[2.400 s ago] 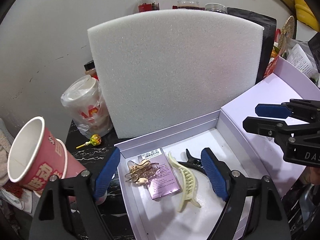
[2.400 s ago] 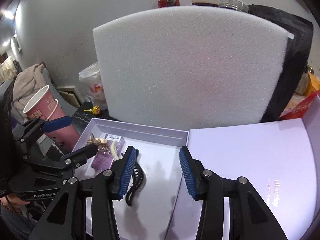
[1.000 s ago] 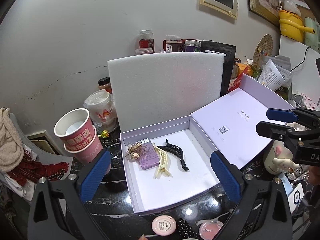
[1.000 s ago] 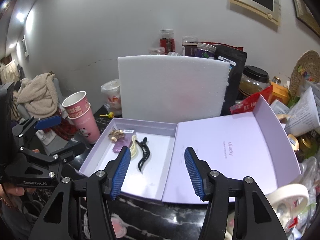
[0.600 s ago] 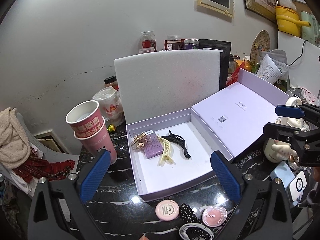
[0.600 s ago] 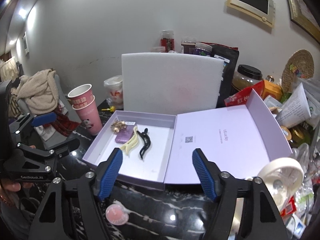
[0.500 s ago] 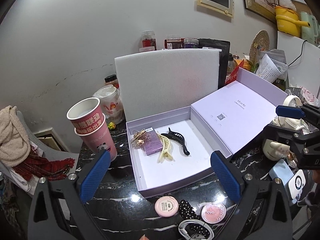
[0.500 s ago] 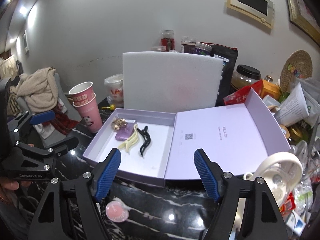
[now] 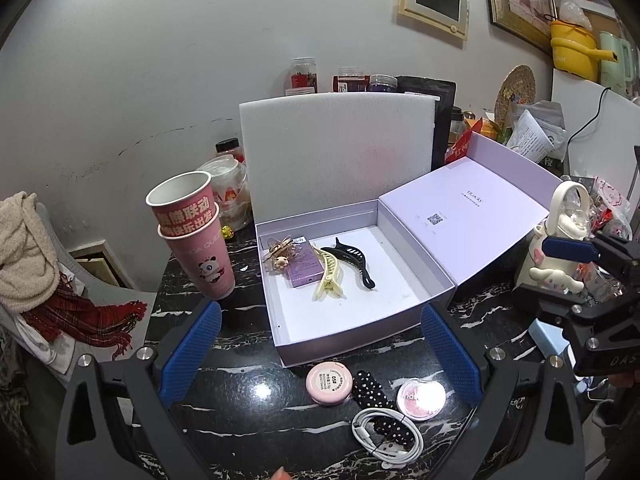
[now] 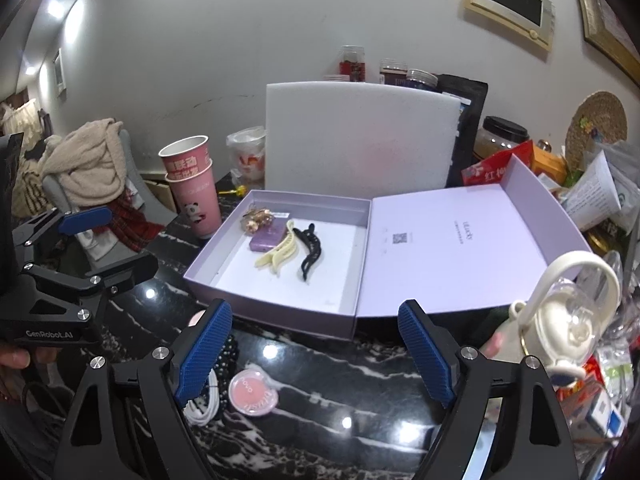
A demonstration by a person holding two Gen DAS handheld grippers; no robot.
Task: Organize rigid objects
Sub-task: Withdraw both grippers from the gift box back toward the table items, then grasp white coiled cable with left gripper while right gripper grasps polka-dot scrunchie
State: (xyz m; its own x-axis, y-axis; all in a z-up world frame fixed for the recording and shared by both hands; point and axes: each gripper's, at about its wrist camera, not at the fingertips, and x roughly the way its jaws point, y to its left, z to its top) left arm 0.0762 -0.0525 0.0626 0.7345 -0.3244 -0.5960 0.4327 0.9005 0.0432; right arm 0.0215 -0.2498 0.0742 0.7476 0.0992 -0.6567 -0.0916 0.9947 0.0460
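An open lavender box (image 9: 280, 332) on the black marble table holds a gold hair clip (image 9: 280, 254), a small purple carton (image 9: 305, 268), a cream claw clip (image 9: 329, 276) and a black claw clip (image 9: 352, 260). In front of the box lie a pink compact (image 9: 329, 383), a dotted black scrunchie (image 9: 374, 396), a second pink compact (image 9: 421, 398) and a coiled white cable (image 9: 388, 438). My left gripper (image 9: 320, 314) hovers open above these loose items. My right gripper (image 10: 314, 310) is to its right with jaws opening and nothing between them; below it lies one compact (image 10: 253, 394).
The box lid (image 9: 460, 216) lies open to the right. A white foam sheet (image 9: 340, 152) stands behind the box and stacked pink paper cups (image 9: 192, 232) to its left. A white cartoon bottle (image 10: 560, 320) and clutter crowd the right; a chair with a blanket (image 10: 84, 168) stands left.
Both grippers have pulled back from the box, bringing the compacts, scrunchie and cable into view. The right jaws have spread wider. The items in the box have not moved.
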